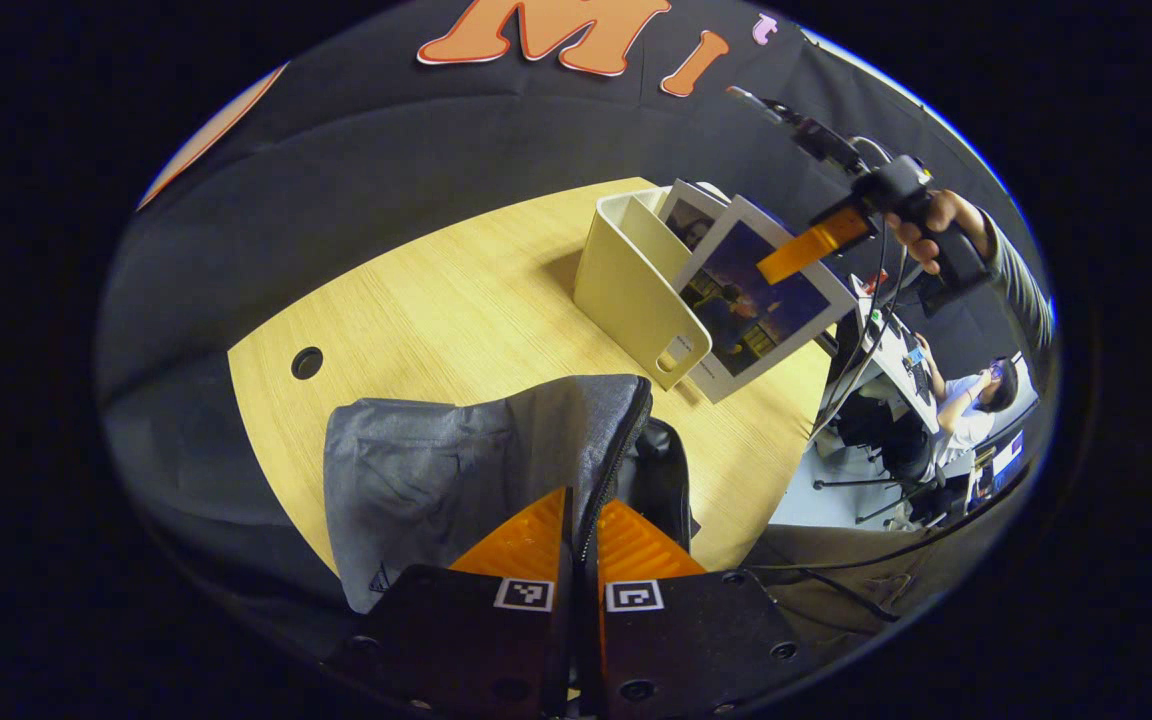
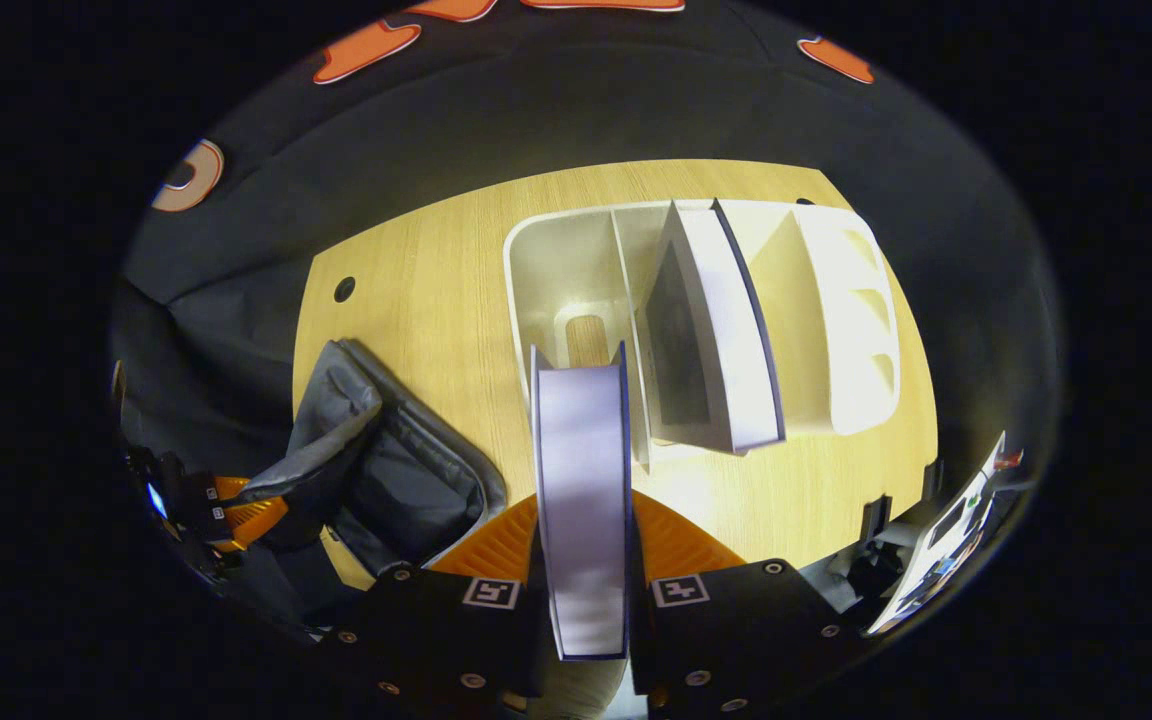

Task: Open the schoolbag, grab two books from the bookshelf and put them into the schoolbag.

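**Inspector A:** Left gripper view first. What does its own gripper have?

**Inspector B:** The left gripper (image 1: 581, 525) is clenched on the zipper edge of the grey schoolbag (image 1: 456, 470), both fingers pressing on the fabric lip. The bag stands on the wooden tabletop (image 1: 436, 300), at its near edge, mouth parted beside the fingers.

**Inspector A:** And beyond the bag?

**Inspector B:** A cream bookshelf (image 1: 631, 285) stands farther back on the tabletop. A book with a dark picture cover (image 1: 761, 300) is raised beside it, gripped at its top by the right gripper (image 1: 816, 245), which a hand (image 1: 926, 225) holds from above. A second book (image 1: 688, 215) leans inside the bookshelf behind it. A seated person (image 1: 971, 395) is at a desk well beyond the tabletop's right edge.

**Inspector A:** Right gripper view?

**Inspector B:** The right gripper (image 2: 584, 560) is closed on the held book (image 2: 584, 500), seen edge-on, pages facing the camera, a finger on each cover. Below it the bookshelf (image 2: 836, 310) shows its compartments from above; the remaining book (image 2: 726, 330) stands in a middle compartment. The schoolbag (image 2: 386, 480) sits lower left, open, apart from the bookshelf, with the left gripper (image 2: 246, 510) at its near edge. The round cable hole (image 2: 344, 289) lies in the tabletop (image 2: 436, 290) at far left.
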`<control>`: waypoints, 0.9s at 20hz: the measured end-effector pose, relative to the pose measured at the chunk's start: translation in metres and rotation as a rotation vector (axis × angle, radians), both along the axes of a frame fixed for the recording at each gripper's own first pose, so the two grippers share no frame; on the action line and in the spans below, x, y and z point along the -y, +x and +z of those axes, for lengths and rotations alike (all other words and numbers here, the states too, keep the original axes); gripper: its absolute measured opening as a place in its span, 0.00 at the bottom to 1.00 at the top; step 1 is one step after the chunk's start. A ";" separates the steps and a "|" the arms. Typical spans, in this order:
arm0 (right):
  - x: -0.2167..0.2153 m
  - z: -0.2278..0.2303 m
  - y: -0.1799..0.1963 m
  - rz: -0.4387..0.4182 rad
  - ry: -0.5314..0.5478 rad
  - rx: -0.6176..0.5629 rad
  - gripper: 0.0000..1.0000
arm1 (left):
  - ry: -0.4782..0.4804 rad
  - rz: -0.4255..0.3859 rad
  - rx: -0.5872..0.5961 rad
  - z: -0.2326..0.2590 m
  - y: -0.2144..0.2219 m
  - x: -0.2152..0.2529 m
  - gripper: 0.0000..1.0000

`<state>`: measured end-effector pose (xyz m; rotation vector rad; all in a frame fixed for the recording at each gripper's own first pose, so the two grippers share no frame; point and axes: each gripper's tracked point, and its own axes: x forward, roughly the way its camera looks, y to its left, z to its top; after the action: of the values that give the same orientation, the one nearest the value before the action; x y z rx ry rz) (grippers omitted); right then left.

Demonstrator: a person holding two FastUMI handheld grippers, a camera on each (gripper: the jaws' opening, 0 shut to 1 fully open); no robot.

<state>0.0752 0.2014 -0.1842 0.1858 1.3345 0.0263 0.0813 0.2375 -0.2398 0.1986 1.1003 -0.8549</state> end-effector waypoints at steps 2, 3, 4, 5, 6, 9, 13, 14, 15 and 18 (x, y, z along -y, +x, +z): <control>0.002 0.006 -0.016 -0.031 0.016 0.015 0.33 | 0.005 -0.004 0.001 -0.001 -0.004 -0.001 0.05; 0.003 0.007 -0.025 -0.041 0.025 0.014 0.33 | 0.008 -0.005 0.001 -0.003 -0.005 0.000 0.05; 0.004 0.007 -0.034 -0.052 0.039 0.012 0.33 | 0.010 -0.005 0.000 -0.004 -0.005 0.002 0.05; 0.004 0.007 -0.043 -0.064 0.052 0.010 0.33 | 0.012 -0.005 -0.003 -0.006 -0.003 0.004 0.05; 0.006 0.008 -0.050 -0.075 0.064 0.010 0.33 | 0.015 -0.005 -0.005 -0.007 -0.005 0.006 0.05; 0.008 0.013 -0.067 -0.115 0.109 0.028 0.33 | 0.019 -0.011 0.006 -0.006 -0.004 0.008 0.05; 0.003 0.035 -0.085 -0.132 0.197 0.086 0.33 | 0.016 -0.013 0.026 -0.001 -0.002 0.015 0.05; 0.003 0.040 -0.086 -0.146 0.209 0.105 0.33 | 0.010 -0.011 0.031 0.001 0.000 0.018 0.05; 0.003 0.045 -0.086 -0.156 0.222 0.122 0.33 | 0.006 0.001 0.031 0.000 -0.001 0.019 0.05; 0.006 0.056 -0.091 -0.189 0.280 0.163 0.33 | -0.015 0.029 0.029 0.001 0.001 0.022 0.05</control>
<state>-0.0158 0.1953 -0.1280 0.5359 1.1426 0.0671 0.0822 0.2155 -0.2388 0.1820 1.0670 -0.8317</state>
